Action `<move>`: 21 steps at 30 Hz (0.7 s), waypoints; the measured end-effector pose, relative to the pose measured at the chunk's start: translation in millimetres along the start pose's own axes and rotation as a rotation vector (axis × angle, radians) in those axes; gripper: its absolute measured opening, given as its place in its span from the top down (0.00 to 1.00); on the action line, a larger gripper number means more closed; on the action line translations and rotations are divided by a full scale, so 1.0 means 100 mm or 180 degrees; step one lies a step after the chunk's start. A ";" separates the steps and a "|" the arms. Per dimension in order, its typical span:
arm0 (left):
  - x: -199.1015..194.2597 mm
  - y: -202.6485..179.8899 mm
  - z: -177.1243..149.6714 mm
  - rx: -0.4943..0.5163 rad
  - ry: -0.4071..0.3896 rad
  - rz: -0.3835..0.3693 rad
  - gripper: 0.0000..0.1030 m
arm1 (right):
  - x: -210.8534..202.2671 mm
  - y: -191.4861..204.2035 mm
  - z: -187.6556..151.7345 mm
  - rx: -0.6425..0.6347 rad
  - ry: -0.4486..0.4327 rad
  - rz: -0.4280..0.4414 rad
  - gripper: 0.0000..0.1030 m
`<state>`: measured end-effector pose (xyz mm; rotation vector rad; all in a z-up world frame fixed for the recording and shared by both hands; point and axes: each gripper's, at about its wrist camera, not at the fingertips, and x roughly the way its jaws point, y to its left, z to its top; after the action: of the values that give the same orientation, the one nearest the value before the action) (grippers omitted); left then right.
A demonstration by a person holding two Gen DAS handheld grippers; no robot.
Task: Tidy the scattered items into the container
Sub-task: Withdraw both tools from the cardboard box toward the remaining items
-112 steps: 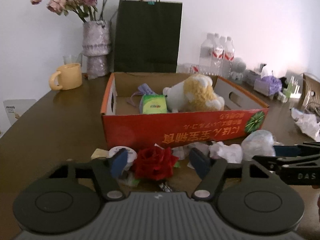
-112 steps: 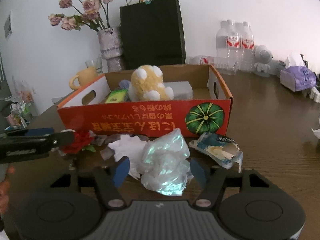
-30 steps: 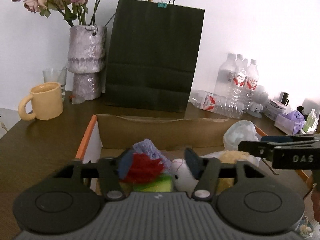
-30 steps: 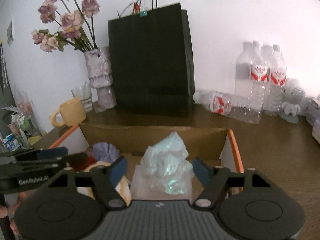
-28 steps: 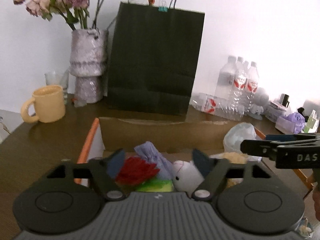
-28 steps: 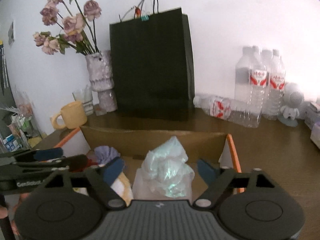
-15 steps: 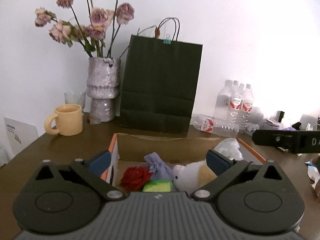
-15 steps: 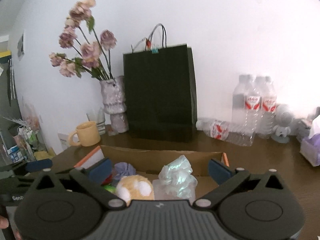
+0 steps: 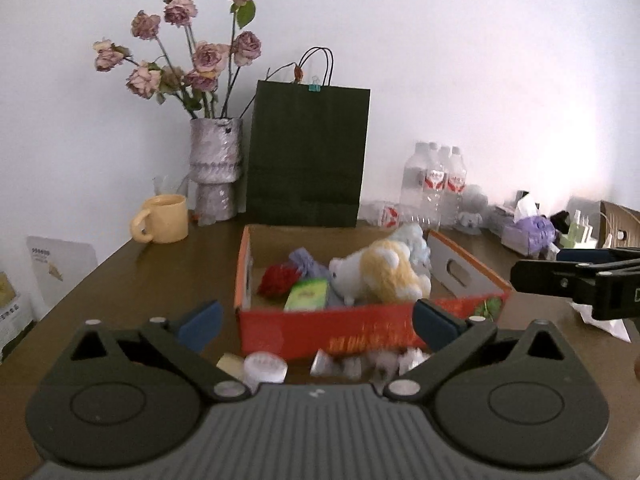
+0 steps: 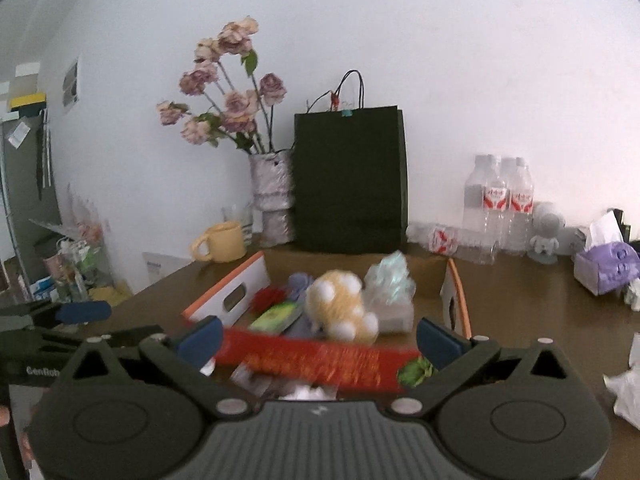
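Observation:
The orange cardboard box [image 9: 360, 326] [image 10: 320, 358] sits mid-table. Inside lie a red fabric rose [image 9: 279, 279] [image 10: 267, 297], a plush toy [image 9: 378, 276] [image 10: 340, 304], a green packet [image 9: 307, 296], a purple cloth [image 9: 306, 262] and a crumpled clear plastic bag [image 10: 390, 280]. My left gripper [image 9: 316, 320] is open and empty, in front of and above the box. My right gripper [image 10: 318, 338] is open and empty, also in front of the box. Small scraps [image 9: 340, 366] and a white round lid [image 9: 265, 368] lie on the table before the box.
Behind the box stand a dark paper bag [image 9: 306, 156], a vase of dried roses [image 9: 214, 172], a yellow mug [image 9: 164, 218] and water bottles [image 9: 434, 188]. A purple tissue box [image 10: 604, 266] and crumpled white paper [image 10: 628, 392] lie at right.
Both grippers opened, leaving the rose and the plastic bag in the box, then pulled back and up away from it.

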<state>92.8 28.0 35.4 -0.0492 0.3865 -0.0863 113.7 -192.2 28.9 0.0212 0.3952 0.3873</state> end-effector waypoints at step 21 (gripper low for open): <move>-0.57 -0.04 -0.38 -0.0093 0.0132 -0.0174 0.00 | -0.50 0.21 -0.58 0.0145 0.0344 -0.0070 0.00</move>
<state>25.4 28.0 21.3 -0.0869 0.4281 -0.1357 41.3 -195.1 -4.4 0.0403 0.5105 0.3588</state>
